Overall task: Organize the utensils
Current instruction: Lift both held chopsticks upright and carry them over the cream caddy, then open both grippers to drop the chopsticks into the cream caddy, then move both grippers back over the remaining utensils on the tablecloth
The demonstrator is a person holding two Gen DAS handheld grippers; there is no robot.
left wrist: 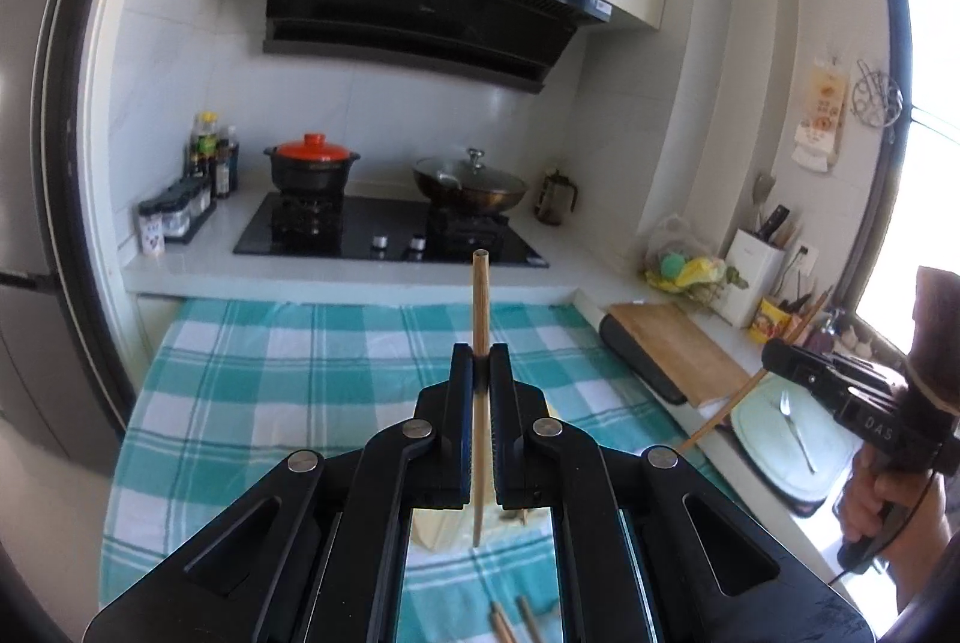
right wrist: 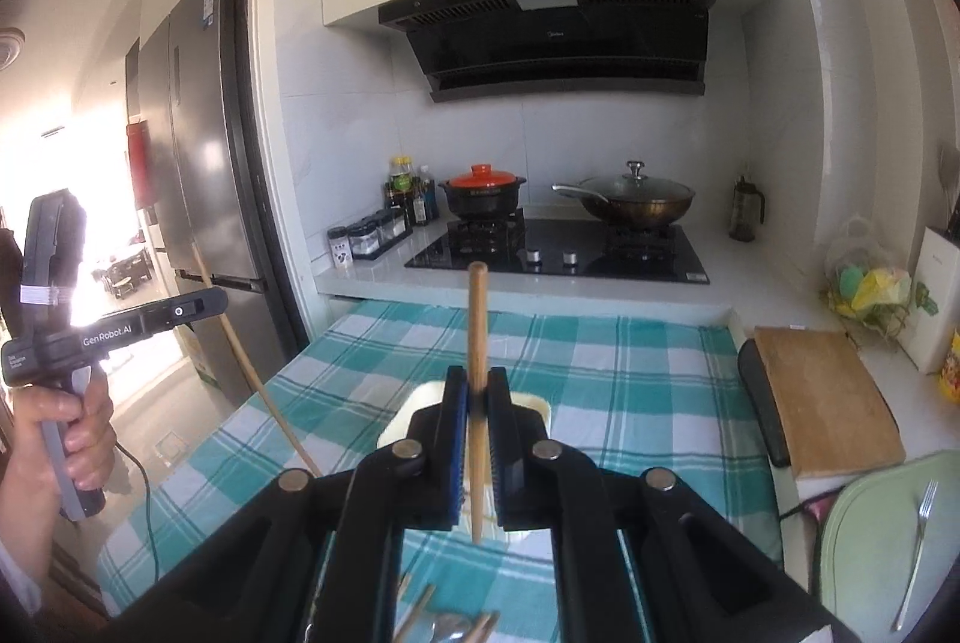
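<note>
Each hand-held gripper, left and right, is clamped on one chopstick raised above the checked surface; lower both level into the cream tray together.

red-lidded pot and lidded wok — stove.

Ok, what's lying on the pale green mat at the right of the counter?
A single metal fork lies on the green mat, tines toward the wall. Nothing else shows on it, but the picture edge cuts off its near side, and the right gripper covers a corner in the left view.
</note>
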